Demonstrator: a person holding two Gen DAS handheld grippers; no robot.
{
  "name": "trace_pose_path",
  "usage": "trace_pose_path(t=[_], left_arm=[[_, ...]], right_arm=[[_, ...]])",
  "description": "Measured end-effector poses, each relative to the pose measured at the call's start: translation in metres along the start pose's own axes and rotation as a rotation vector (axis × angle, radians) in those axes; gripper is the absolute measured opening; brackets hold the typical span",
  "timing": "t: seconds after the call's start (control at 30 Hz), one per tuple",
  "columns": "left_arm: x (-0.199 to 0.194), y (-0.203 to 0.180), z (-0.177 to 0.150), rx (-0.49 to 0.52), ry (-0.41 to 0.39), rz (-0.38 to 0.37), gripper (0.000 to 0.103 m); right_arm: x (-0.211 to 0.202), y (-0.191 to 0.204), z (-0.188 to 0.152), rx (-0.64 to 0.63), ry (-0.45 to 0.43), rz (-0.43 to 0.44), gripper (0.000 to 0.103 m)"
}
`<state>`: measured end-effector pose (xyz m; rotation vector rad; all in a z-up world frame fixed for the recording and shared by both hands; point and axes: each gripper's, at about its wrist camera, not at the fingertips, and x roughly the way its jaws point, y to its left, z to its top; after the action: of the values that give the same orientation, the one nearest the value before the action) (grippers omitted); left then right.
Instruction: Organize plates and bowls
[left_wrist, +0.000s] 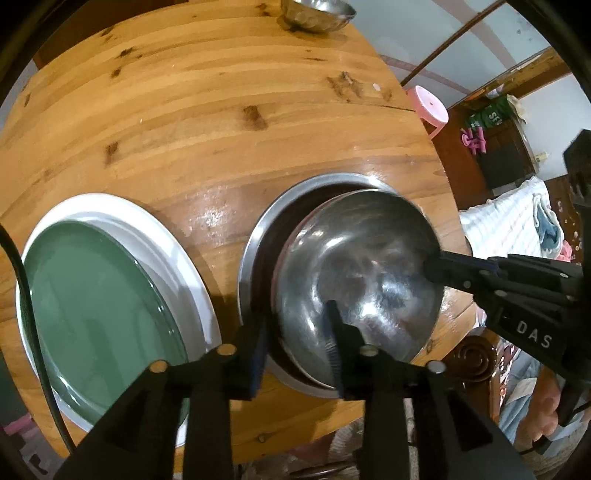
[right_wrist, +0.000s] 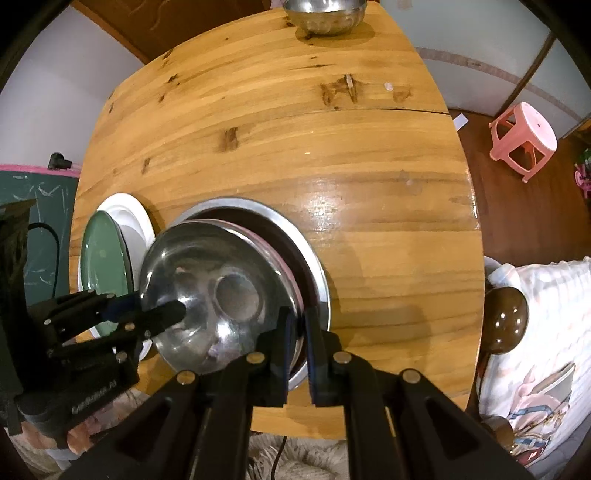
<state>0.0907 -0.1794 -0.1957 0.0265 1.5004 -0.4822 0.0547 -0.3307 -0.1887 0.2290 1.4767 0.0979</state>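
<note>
A round wooden bench (right_wrist: 280, 140) fills both views. Near its front edge sits a wide steel bowl (left_wrist: 258, 229), with a smaller steel bowl (left_wrist: 354, 280) nested inside it and riding slightly off-centre, so a dark gap shows along one side. To the left of the pair, close but apart, a green plate (left_wrist: 99, 314) lies on a white plate (left_wrist: 177, 251). A third steel bowl (right_wrist: 325, 18) stands alone at the far edge, well apart.

Both pairs of tongs point steeply down at the nested bowls from opposite sides. The left tongs (left_wrist: 295, 332) straddle the smaller bowl's near rim, one finger inside and one outside, standing apart with a visible gap rather than pinching. The right tongs (right_wrist: 297, 328) are together on the opposite rim, clamped on that bowl's edge.

The bowl lies directly between the two hands, equally near each; being round, it has no long axis, so the next move likely turns on releasing the right rim.
</note>
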Motion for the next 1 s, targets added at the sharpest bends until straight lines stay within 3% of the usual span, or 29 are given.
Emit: trace_pose_path(t=[0.27, 0.43, 0.57, 0.8, 0.87, 0.93, 1.0], left_arm=[[-0.025, -0.005, 0.003, 0.022, -0.073, 0.022, 0.051], [-0.048, 0.000, 0.007, 0.002, -0.118, 0.010, 0.053], [-0.068, 0.000, 0.011, -0.009, -0.172, 0.013, 0.066], [-0.110, -0.004, 0.021, -0.014, -0.295, 0.010, 0.074], [-0.119, -0.007, 0.025, -0.006, -0.322, 0.014, 0.077], [-0.128, -0.011, 0.029, 0.003, -0.348, 0.013, 0.081], [-0.137, -0.014, 0.033, 0.000, -0.370, 0.006, 0.083]], right_arm=[[-0.009, -0.003, 0.000, 0.008, -0.025, 0.031, 0.008], [-0.025, -0.002, 0.001, -0.002, -0.062, 0.039, 0.008], [-0.039, -0.001, 0.001, -0.015, -0.096, 0.060, 0.008], [-0.070, 0.002, 0.001, -0.047, -0.170, 0.103, 0.009], [-0.080, 0.004, 0.002, -0.065, -0.193, 0.105, 0.013], [-0.090, 0.003, 0.003, -0.074, -0.227, 0.095, 0.029], [-0.101, 0.004, 0.004, -0.086, -0.267, 0.086, 0.033]])
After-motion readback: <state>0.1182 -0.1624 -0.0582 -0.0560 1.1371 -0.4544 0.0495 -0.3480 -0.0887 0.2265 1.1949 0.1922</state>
